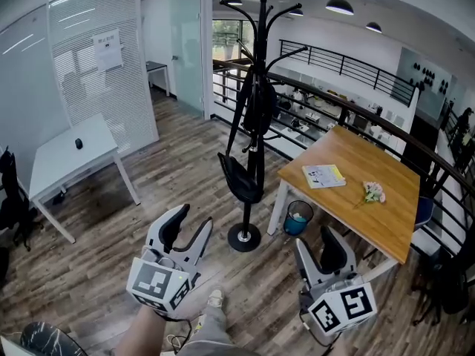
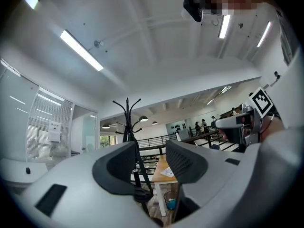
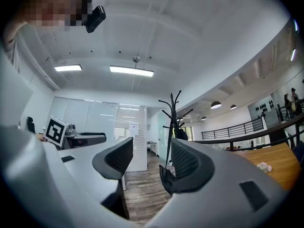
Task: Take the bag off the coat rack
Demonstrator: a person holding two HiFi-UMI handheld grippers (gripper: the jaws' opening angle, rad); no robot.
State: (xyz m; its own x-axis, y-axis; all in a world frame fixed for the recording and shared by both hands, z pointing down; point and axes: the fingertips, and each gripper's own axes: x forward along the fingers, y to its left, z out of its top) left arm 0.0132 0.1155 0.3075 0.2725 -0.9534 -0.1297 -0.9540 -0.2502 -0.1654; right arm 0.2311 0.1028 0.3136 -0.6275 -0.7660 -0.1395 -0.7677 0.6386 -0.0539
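Observation:
A black coat rack (image 1: 261,43) stands on a round base on the wooden floor, between the two tables. A black bag (image 1: 240,178) hangs low from it on a long strap, and another dark item (image 1: 261,106) hangs higher on the pole. My left gripper (image 1: 191,219) is held low, near and left of the base, open and empty. My right gripper (image 1: 318,245) is open too, near the wooden table's corner. In the left gripper view the rack (image 2: 127,122) shows between the jaws; in the right gripper view the rack (image 3: 172,122) and bag (image 3: 166,179) do.
A wooden table (image 1: 386,213) right of the rack carries a booklet (image 1: 323,176) and flowers (image 1: 373,192), with a blue bin (image 1: 298,218) under its near corner. A white table (image 1: 67,158) stands at left. A black railing (image 1: 356,110) runs behind.

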